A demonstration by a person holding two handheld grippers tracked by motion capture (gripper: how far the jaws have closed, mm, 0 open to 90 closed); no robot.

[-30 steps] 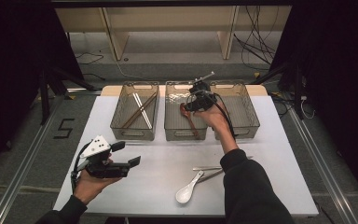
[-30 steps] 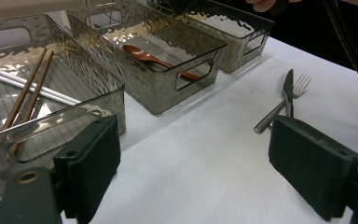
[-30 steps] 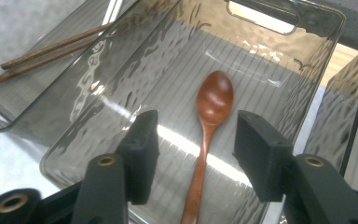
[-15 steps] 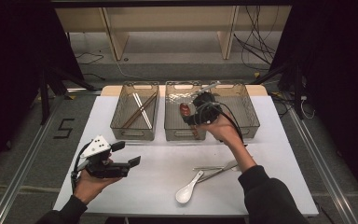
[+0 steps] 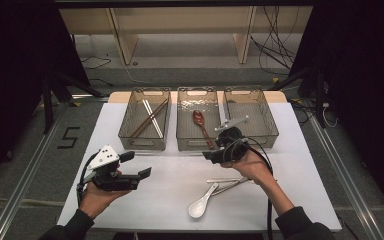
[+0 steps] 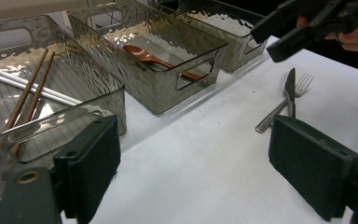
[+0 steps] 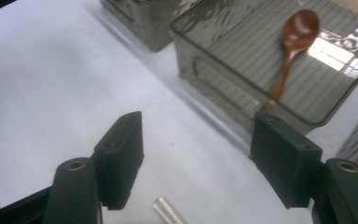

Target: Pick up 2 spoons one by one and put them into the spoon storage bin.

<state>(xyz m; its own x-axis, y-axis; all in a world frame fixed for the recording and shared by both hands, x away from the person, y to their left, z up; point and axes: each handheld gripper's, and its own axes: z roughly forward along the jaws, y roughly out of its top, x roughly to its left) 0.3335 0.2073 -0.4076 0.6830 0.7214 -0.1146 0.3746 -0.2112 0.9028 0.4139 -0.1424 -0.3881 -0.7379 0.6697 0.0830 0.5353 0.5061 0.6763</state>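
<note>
We see the right gripper point(image 5: 211, 154) held above the white table point(image 5: 305, 165), just in front of the middle bin point(image 5: 196, 144). Its jaws stand wide with nothing between them, and they have just eased a little closer together. In the right gripper view a short metal handle end point(image 7: 167, 211) pokes up from the bottom edge between the jaws; it is cut off, so we cannot tell which utensil it belongs to.

The brown wooden spoon point(image 5: 200, 122) lies inside the middle bin, bowl toward the far wall, its handle running toward the near wall, where the gripper hides the tip in the high view. The left bin point(image 5: 145, 142) holds brown chopsticks point(image 5: 149, 119) crossed with white ones point(image 5: 152, 116). The wavy walls of the right bin point(image 5: 272, 131) blur its floor.

On the table near the right hand, a white ceramic spoon point(image 5: 202, 202) lies beside a fork point(image 6: 279, 105) and a knife point(image 6: 291, 88); in the high view the hand covers part of them.

Our left gripper point(image 5: 139, 166) hangs over the near left of the table, jaws wide and empty.
</note>
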